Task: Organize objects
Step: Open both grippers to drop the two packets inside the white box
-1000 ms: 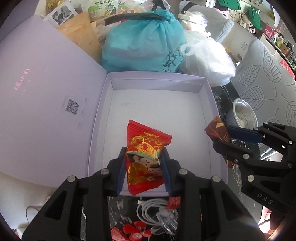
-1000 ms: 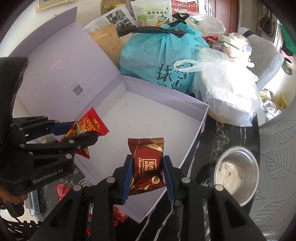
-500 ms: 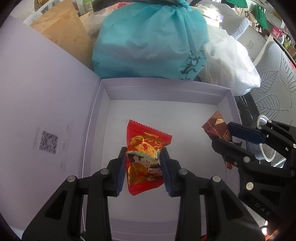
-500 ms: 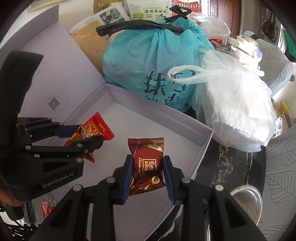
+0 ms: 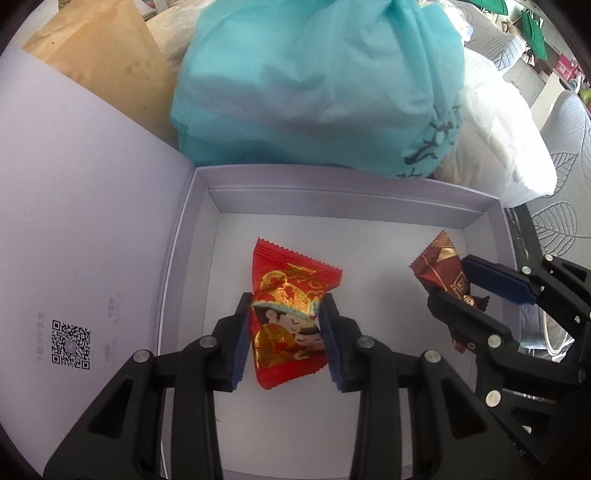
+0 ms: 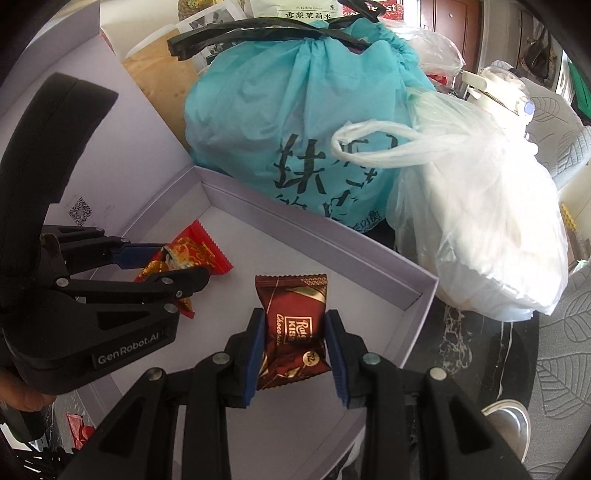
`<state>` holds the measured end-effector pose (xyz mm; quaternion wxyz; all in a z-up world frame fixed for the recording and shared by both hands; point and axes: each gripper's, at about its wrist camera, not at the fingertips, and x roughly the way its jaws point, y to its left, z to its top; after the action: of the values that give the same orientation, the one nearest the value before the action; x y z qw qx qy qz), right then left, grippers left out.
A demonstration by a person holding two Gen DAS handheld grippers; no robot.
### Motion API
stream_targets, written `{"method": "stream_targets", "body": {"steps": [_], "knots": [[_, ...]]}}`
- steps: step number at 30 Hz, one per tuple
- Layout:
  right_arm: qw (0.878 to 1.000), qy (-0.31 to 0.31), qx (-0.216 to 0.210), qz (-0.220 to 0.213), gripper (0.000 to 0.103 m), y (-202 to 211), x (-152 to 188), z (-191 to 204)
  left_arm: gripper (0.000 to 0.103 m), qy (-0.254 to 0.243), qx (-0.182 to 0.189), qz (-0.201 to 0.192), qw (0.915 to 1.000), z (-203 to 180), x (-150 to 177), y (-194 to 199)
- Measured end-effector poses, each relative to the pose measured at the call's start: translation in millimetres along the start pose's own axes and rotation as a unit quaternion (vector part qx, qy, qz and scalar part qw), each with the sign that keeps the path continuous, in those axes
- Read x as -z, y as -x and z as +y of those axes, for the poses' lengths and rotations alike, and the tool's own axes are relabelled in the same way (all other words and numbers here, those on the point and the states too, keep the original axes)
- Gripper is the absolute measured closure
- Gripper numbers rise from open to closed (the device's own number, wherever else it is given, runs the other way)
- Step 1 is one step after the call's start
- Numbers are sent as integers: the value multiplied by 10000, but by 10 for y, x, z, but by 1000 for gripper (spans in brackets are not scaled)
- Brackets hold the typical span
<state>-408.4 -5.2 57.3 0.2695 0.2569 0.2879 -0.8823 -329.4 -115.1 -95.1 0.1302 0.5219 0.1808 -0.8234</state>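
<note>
Both tools have slid forward since a second ago, so they're now hanging over the open lilac box (image 5: 369,210) rather than its front edge. My left tool (image 5: 286,343) is clamped on the red candy packet (image 5: 291,314), my right tool (image 6: 295,341) on the brown chocolate packet (image 6: 291,325). Both packets sit above the box floor; teal bag (image 6: 295,122) looms right behind.

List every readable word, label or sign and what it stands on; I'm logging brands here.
"GenRobot.AI": left gripper body.
"Choco", "KISS": brown candy wrapper; the rest is unclear.
"XUELIMOLISHUI" over Chinese characters: white pouch.
Large black Chinese characters: teal bag.
QR code, tiny blurred print: box lid.
Gold characters, unreadable: red candy wrapper.
</note>
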Motion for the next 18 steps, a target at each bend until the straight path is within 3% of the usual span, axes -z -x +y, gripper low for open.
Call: {"method": "stream_targets", "body": {"steps": [8, 12, 18], "knots": [[10000, -13, 88, 4, 69, 14, -1, -4, 65, 95, -162, 34, 9998, -1, 1, 50], [9998, -44, 201, -75, 48, 115, -23, -11, 55, 78, -187, -98, 9997, -24, 8, 164], [9995, -27, 291, -104, 48, 274, -47, 19, 47, 102, -296, -273, 9991, -54, 35, 386]]}}
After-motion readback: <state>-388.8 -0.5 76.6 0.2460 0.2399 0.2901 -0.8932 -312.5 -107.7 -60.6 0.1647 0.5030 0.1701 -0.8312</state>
